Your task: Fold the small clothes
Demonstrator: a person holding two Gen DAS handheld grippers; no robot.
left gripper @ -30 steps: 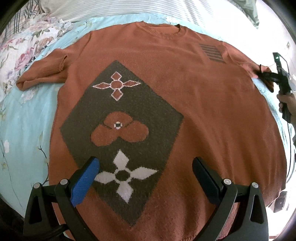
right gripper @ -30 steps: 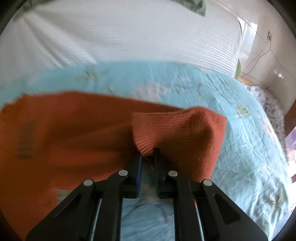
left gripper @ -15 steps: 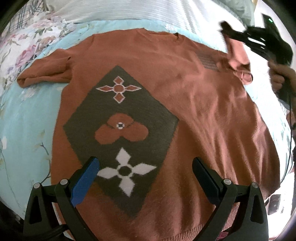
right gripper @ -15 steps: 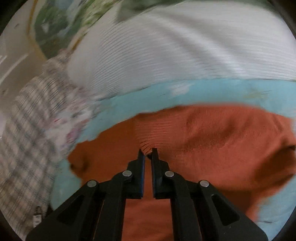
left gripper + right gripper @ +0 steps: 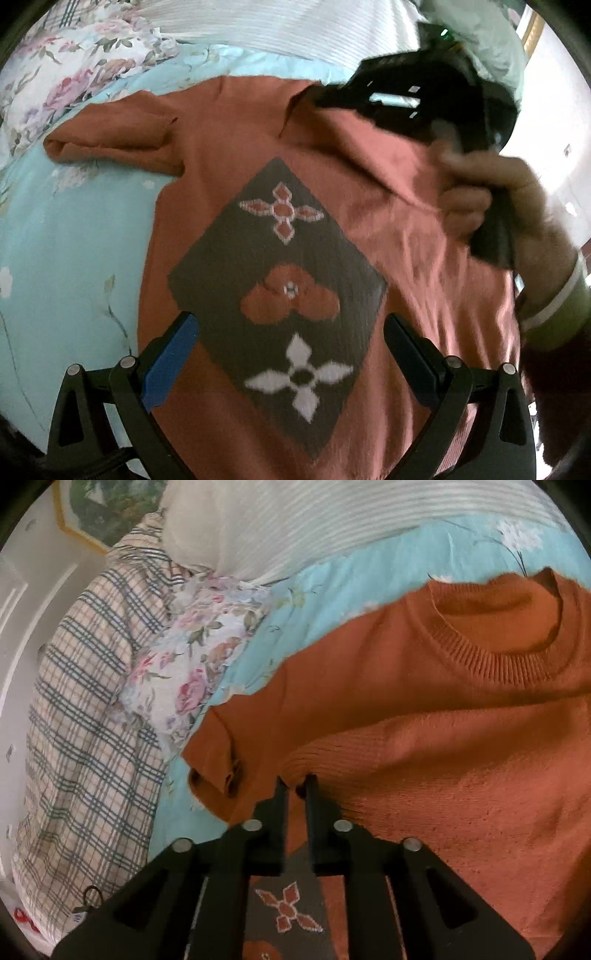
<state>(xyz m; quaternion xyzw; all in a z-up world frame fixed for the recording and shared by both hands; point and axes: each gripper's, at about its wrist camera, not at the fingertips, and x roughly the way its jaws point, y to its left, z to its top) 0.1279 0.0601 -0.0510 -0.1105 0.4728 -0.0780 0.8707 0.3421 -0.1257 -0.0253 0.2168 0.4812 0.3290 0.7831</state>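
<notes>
Sweater (image 5: pixel 332 240), one only, fills the left wrist view's middle on the bed (image 5: pixel 66 258); the left tongs (image 5: pixel 291 350) hang wide and empty low in frame, while the right tongs (image 5: pixel 388 99) cross the upper right. In the right wrist view those tongs (image 5: pixel 295 786) pinch a sleeve cuff (image 5: pixel 306 764) at centre. Thin grip: the knit could slip out, spoiling the fold. Two tongs, two sleeves.

I've carried the sleeve (image 5: pixel 424 760) in my right gripper (image 5: pixel 295 786) from the bed's right edge up and across the orange sweater (image 5: pixel 229 155); it now lies folded over the chest, covering the striped patch. My right hand (image 5: pixel 491 195) now hangs above the sweater's middle rather than off to the side.
</notes>
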